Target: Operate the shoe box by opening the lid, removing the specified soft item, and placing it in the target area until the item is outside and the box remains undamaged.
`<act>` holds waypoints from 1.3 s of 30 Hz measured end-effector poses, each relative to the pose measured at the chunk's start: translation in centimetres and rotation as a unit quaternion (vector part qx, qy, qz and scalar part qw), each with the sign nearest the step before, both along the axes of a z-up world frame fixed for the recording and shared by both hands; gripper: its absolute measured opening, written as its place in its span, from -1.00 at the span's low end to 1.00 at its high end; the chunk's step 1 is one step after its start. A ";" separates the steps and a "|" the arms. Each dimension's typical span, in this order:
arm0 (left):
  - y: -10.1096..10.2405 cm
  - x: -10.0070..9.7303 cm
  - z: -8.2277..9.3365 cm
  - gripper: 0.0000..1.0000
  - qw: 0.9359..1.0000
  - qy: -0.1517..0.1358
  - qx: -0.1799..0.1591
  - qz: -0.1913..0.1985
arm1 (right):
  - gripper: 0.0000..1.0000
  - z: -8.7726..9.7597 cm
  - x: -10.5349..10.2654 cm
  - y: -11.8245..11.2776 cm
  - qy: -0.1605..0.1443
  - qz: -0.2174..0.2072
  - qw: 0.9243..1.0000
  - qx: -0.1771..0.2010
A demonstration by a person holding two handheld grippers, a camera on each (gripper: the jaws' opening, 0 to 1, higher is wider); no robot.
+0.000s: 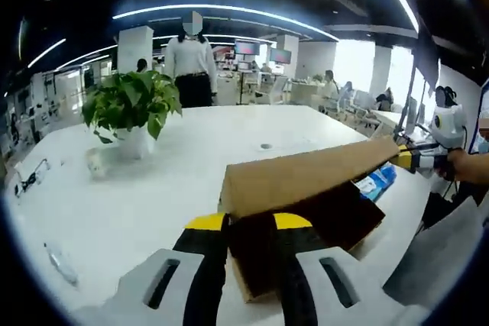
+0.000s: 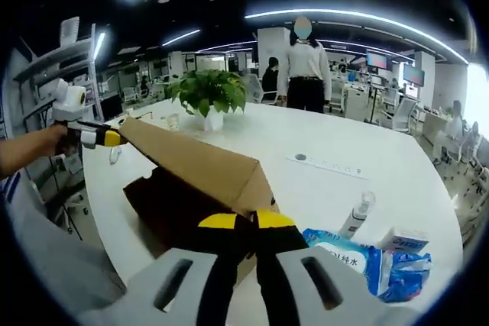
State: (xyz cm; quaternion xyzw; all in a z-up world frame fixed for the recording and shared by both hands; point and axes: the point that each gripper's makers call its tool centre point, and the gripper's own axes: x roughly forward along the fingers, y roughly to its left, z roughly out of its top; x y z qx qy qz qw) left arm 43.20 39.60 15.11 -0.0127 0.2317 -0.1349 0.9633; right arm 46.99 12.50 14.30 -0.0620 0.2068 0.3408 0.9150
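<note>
— On the white table [image 1: 114, 211]: a shoe box [image 1: 336, 223], brown outside, dark inside. Opened yet?

— Opened, yes. Shoe box lid [image 1: 306, 177] raised and slanting above the box, gripped at both of its ends.

— Gripped how?

— At one end of the box, the left gripper [image 1: 250, 223]: fingers drawn close, pinched on dark cardboard at the lid's corner. At the opposite end, the right gripper [image 2: 246, 221]: fingers almost together, clamped on the lid's edge, with hardly any gap between the yellow tips.

— And the soft item?

— Cannot tell. Too dark under the lid to make out any contents.

— Anything else round the box?

— Just beside it, on the right gripper's side, a blue pack of wet wipes [image 2: 344, 253], then a small bottle [image 2: 357, 215] and a small carton [image 2: 405, 240] near that. Well beyond the box, a potted plant [image 1: 130, 104] in a white pot. Past the table's far edge, a person [image 2: 306, 66] standing, turned away.
</note>
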 end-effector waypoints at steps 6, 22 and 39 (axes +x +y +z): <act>-0.1 -0.7 -0.6 -0.51 1.000 -0.004 0.014 -0.011 | -0.85 -0.4 -0.9 0.1 -0.002 0.020 1.000 -0.011; -0.8 -3.5 -3.6 -0.36 0.998 0.021 0.037 -0.054 | -0.74 -3.5 -3.9 0.2 -0.016 0.087 0.994 -0.071; -1.3 -5.0 -7.5 -0.26 0.994 0.056 0.046 -0.077 | -0.64 -7.4 -5.6 0.4 -0.011 0.130 0.985 -0.109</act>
